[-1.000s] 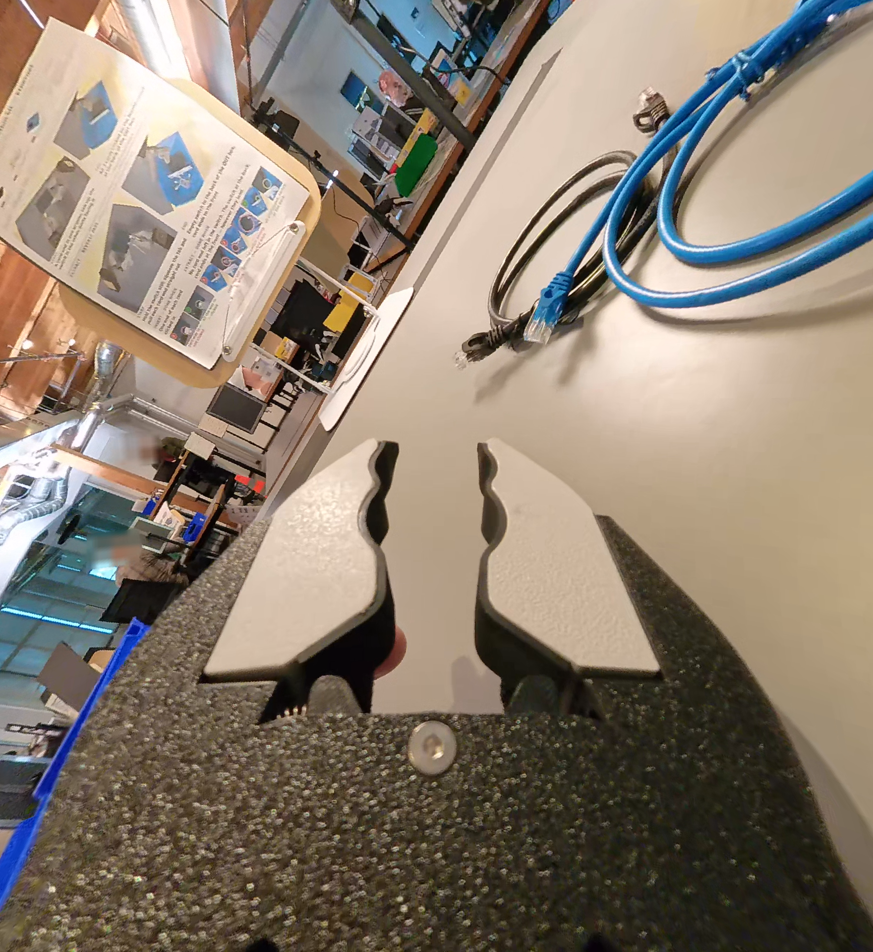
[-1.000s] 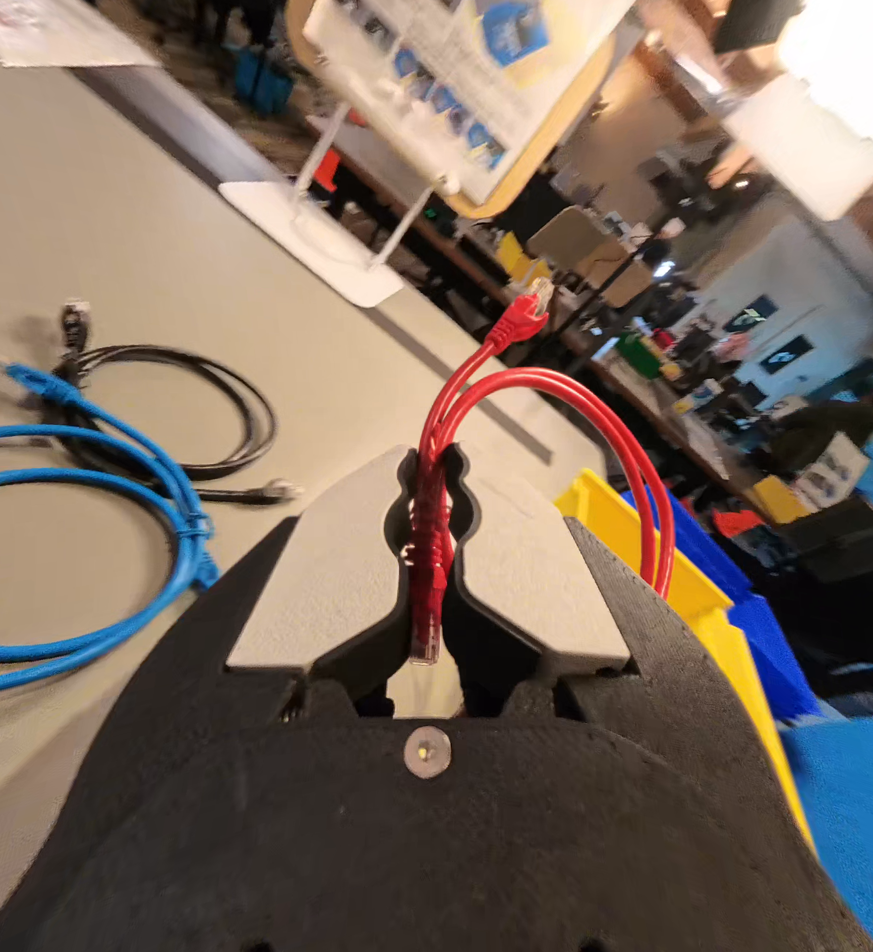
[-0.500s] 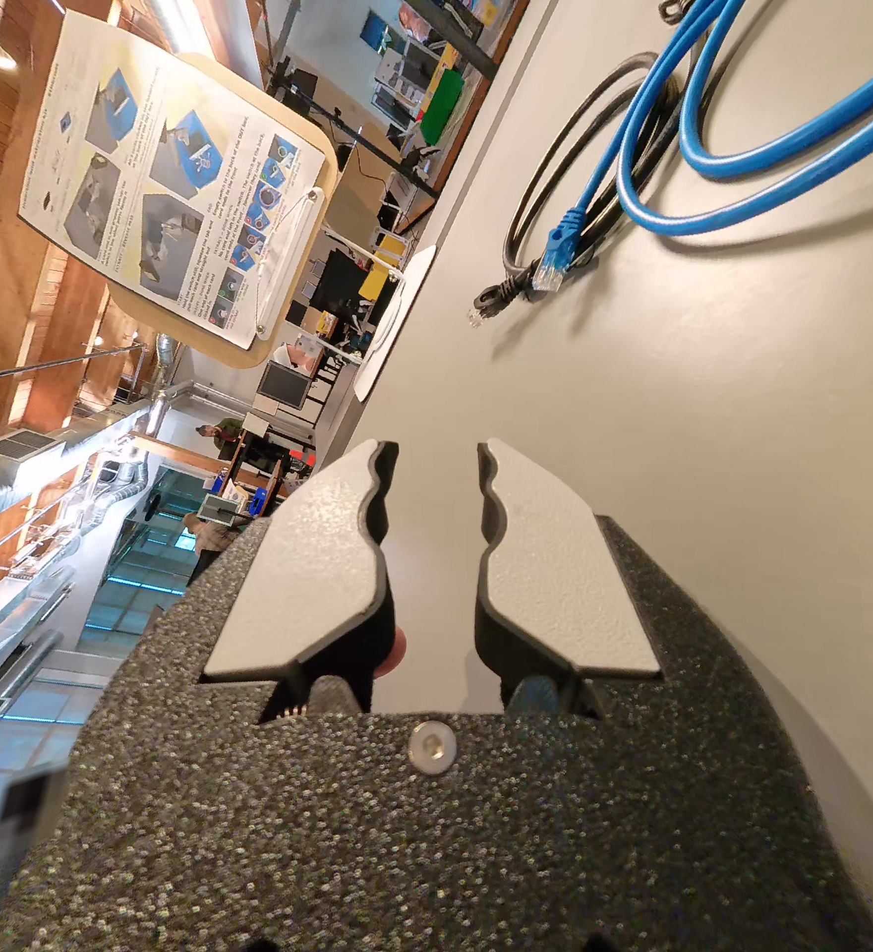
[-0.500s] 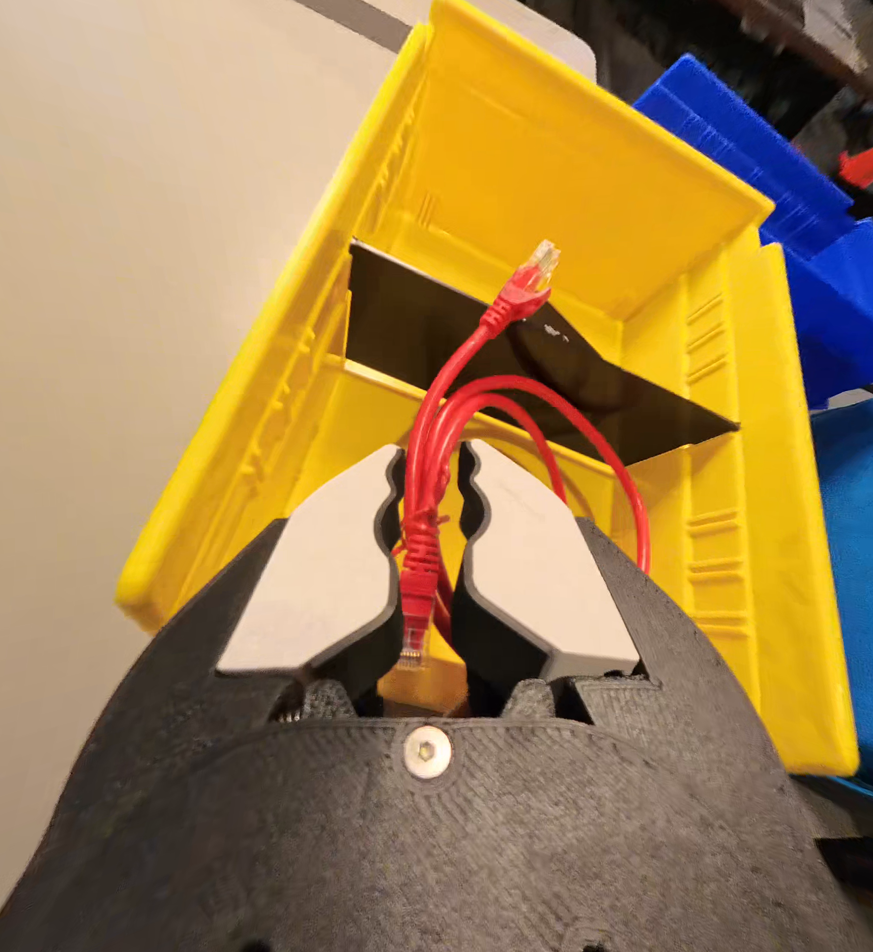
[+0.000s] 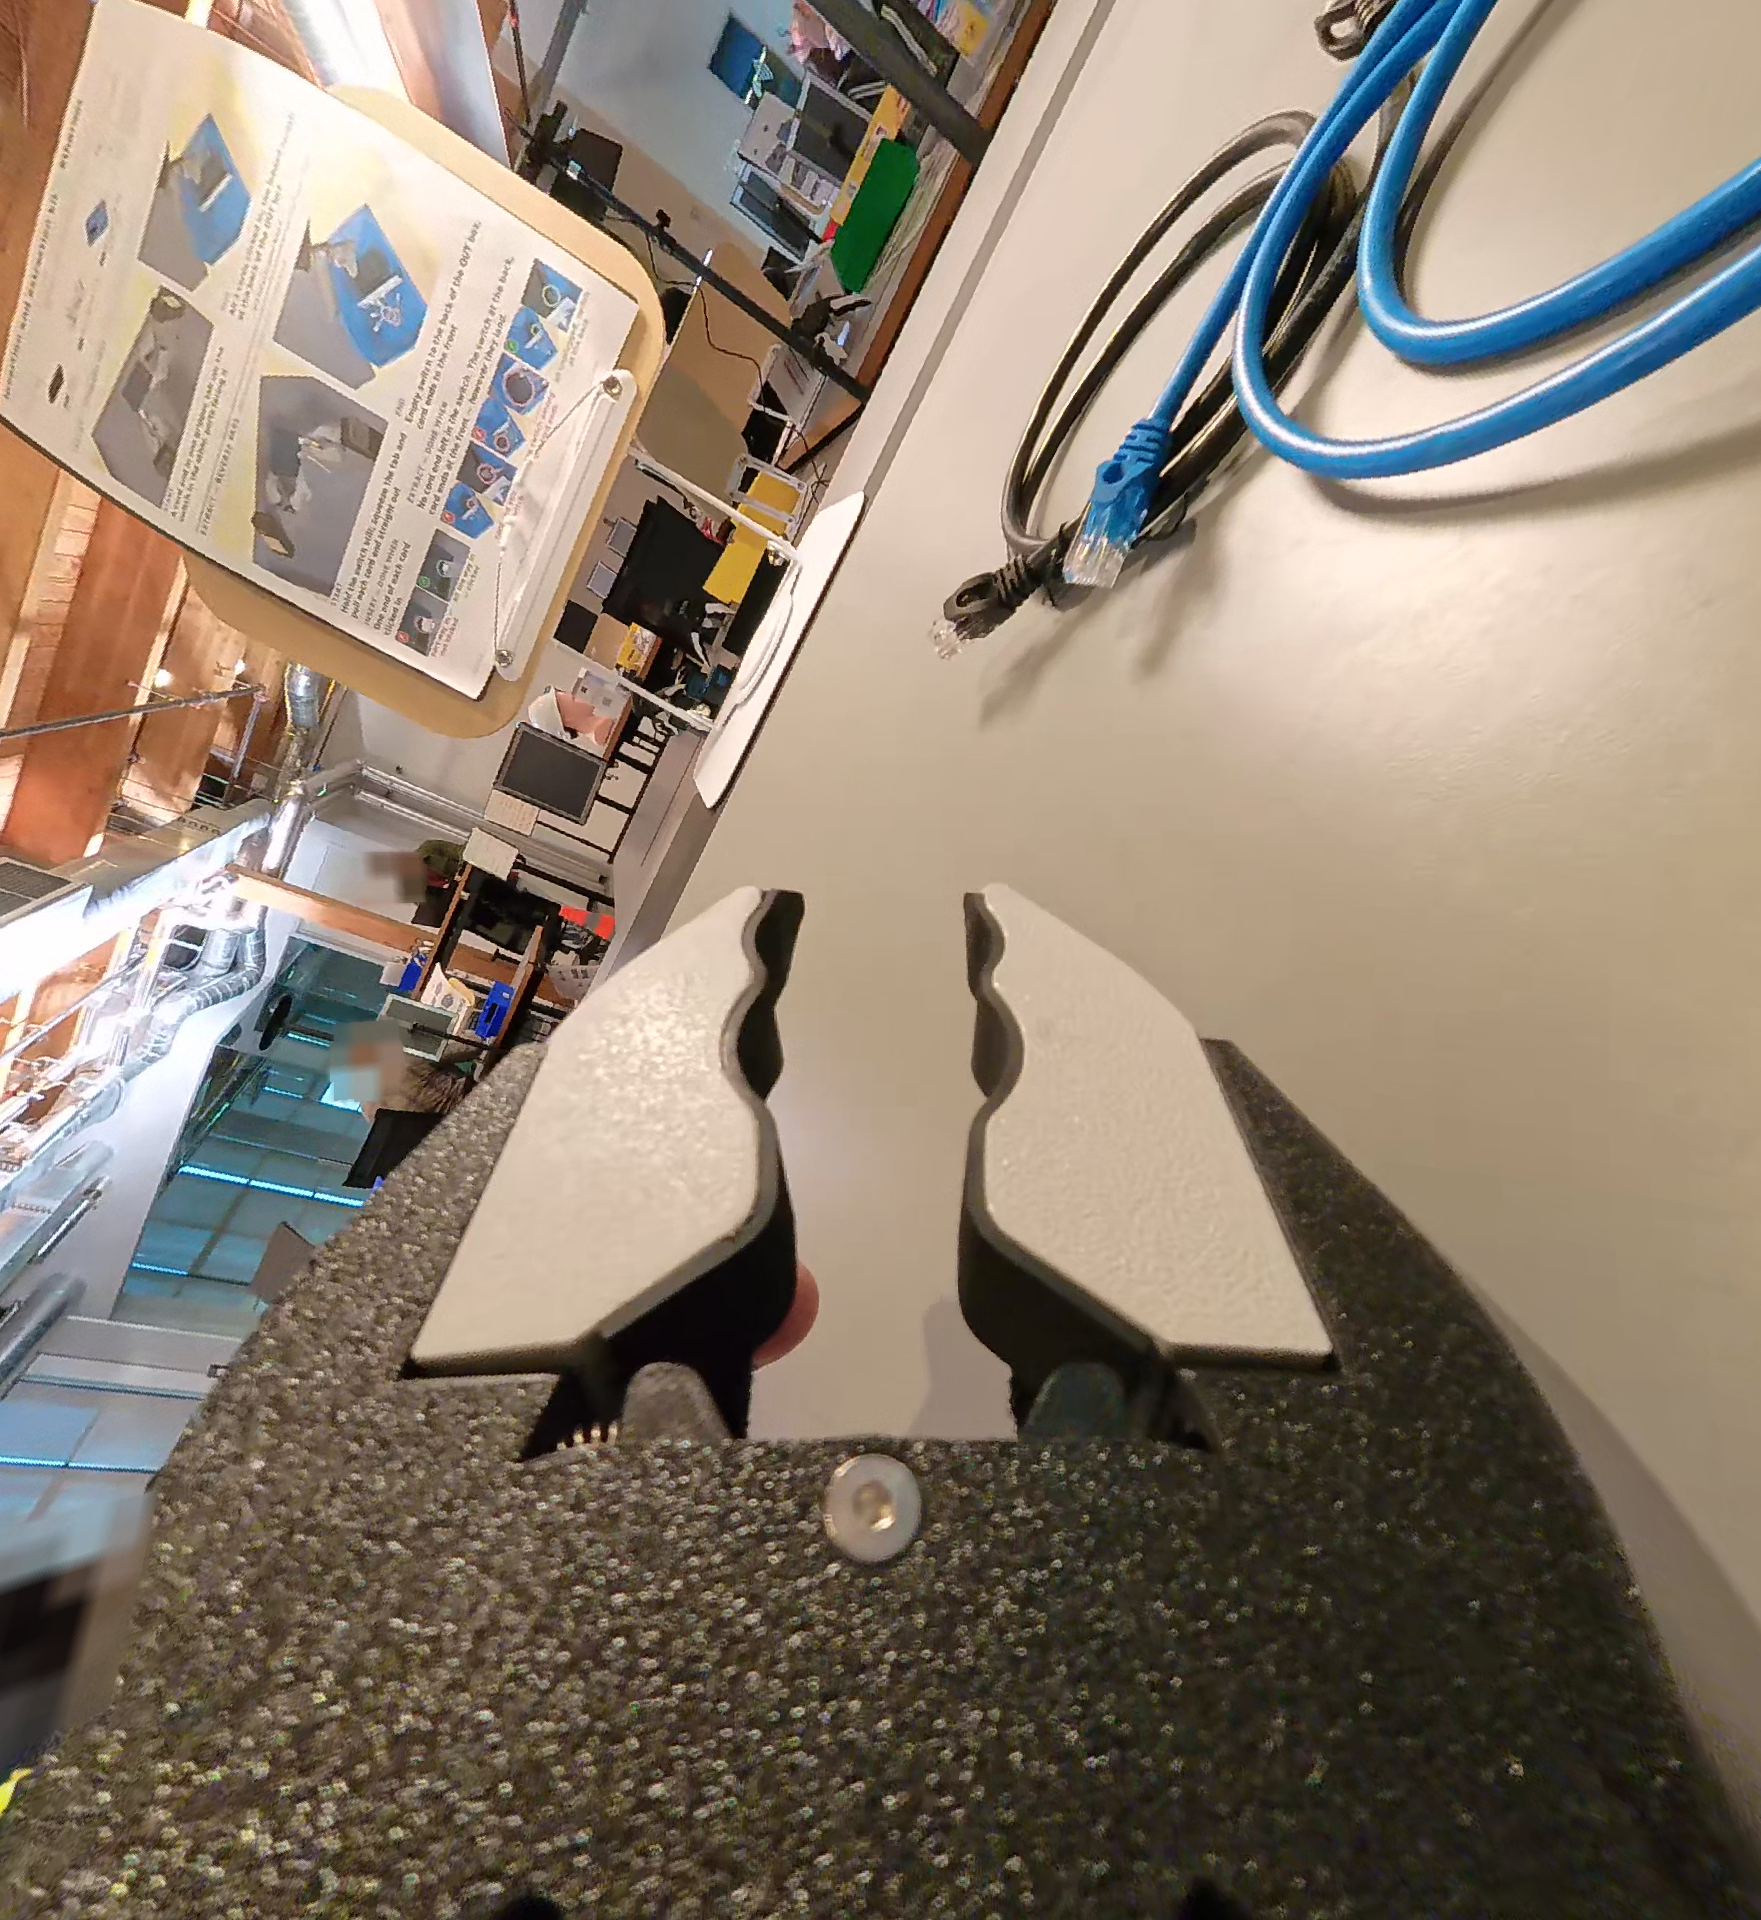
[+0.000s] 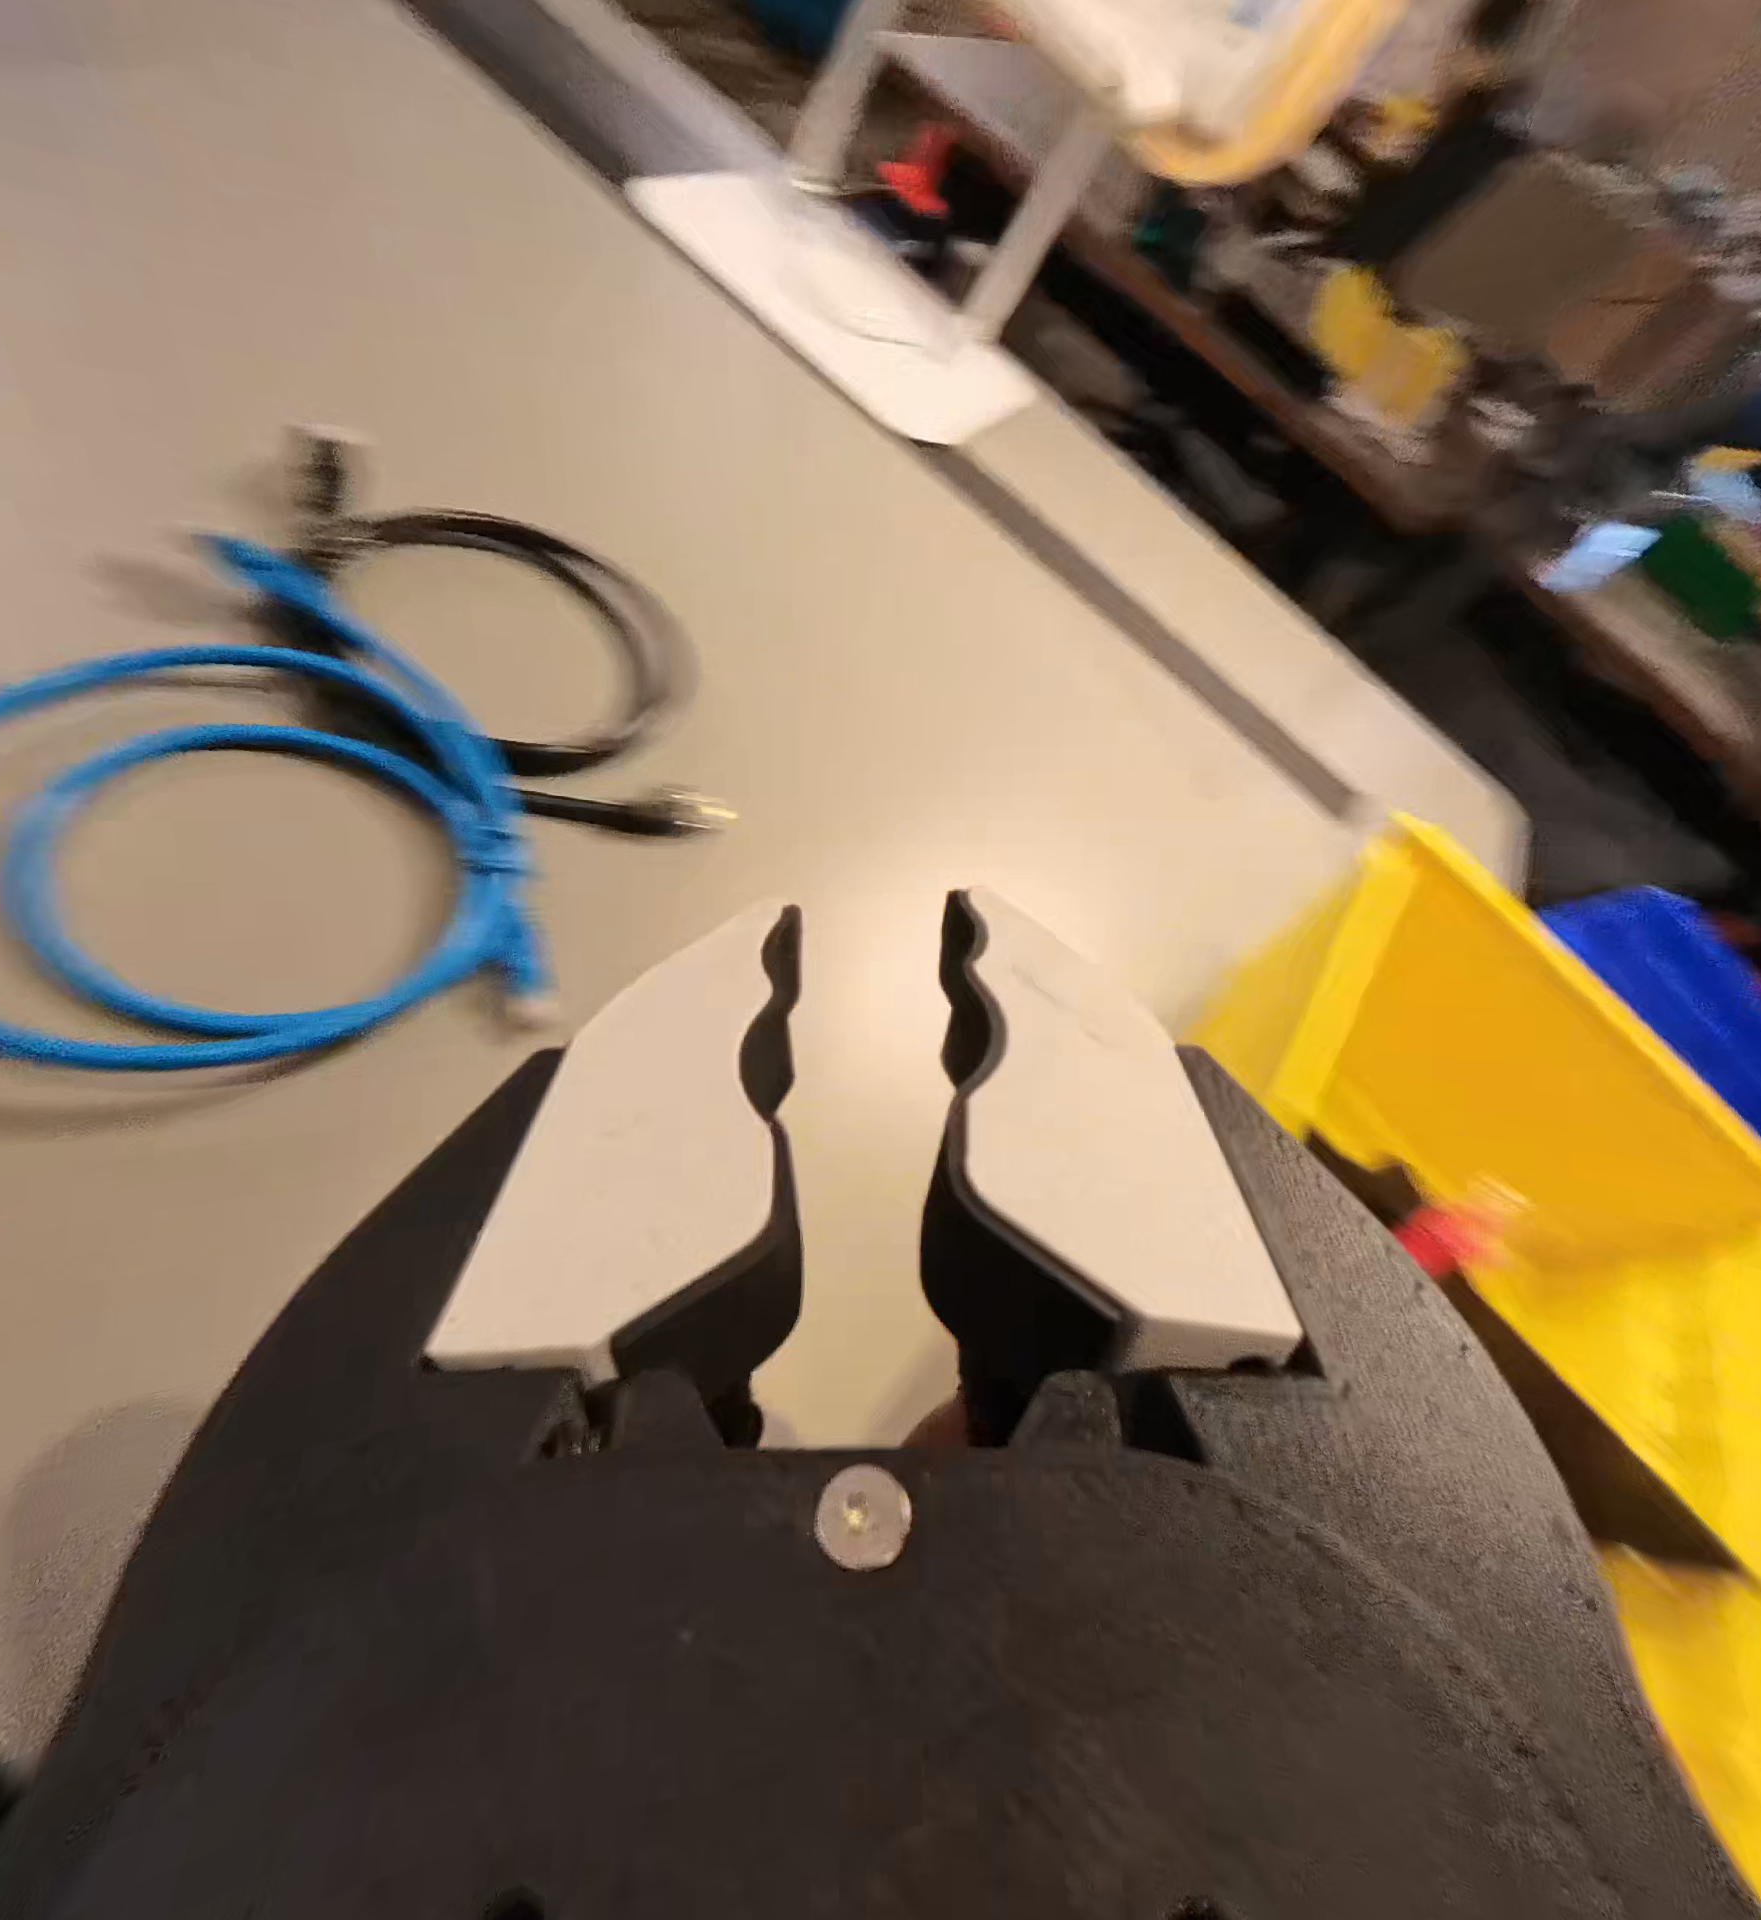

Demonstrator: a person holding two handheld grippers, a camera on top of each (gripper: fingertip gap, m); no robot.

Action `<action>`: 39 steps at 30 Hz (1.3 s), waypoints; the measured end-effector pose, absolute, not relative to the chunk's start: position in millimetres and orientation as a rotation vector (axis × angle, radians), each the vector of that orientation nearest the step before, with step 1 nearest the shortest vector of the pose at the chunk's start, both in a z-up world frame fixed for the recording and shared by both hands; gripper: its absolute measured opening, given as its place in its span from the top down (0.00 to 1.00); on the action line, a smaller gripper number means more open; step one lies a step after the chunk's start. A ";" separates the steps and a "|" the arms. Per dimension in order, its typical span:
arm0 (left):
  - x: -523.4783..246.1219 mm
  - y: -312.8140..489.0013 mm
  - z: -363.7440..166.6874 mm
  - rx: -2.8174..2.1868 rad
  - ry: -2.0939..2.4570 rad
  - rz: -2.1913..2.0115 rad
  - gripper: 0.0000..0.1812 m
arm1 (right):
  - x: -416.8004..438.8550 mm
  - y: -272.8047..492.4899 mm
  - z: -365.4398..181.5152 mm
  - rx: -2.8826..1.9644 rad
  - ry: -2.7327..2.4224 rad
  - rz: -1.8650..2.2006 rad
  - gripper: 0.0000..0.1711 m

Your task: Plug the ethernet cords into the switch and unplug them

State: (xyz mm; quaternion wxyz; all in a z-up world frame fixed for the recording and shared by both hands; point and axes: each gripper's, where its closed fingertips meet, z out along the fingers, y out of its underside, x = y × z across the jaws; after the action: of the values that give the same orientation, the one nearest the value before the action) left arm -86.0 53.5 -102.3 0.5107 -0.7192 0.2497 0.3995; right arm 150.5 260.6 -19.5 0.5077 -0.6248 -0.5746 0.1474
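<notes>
Both the left gripper (image 5: 881,914) and right gripper (image 6: 871,914) stand empty with jaws apart, so this looks like a gap between cords. The blue cord (image 6: 263,852) and black cord (image 6: 595,665) lie coiled on the table (image 6: 855,644), far-left of the right gripper; a red bit (image 6: 1437,1242) shows in the yellow bin (image 6: 1541,1091) to its right. Next calls for pinching a plug; no switch shows.

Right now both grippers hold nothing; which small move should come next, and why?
Probably bring the right gripper, open and empty, left toward the blue cord and close on its plug. The blue cord and the black cord lie loose on the table, beside the yellow bin.
</notes>
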 end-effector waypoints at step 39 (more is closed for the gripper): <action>-83.4 55.3 -107.4 -1.733 0.661 1.013 0.82 | 271.9 349.5 49.7 -1.521 -0.595 0.465 0.91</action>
State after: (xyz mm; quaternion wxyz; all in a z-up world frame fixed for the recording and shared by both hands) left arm -83.4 55.3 -107.4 0.4919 -0.7140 0.2722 0.4173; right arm 271.9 349.5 49.7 0.6608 -0.6722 -0.2631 0.2055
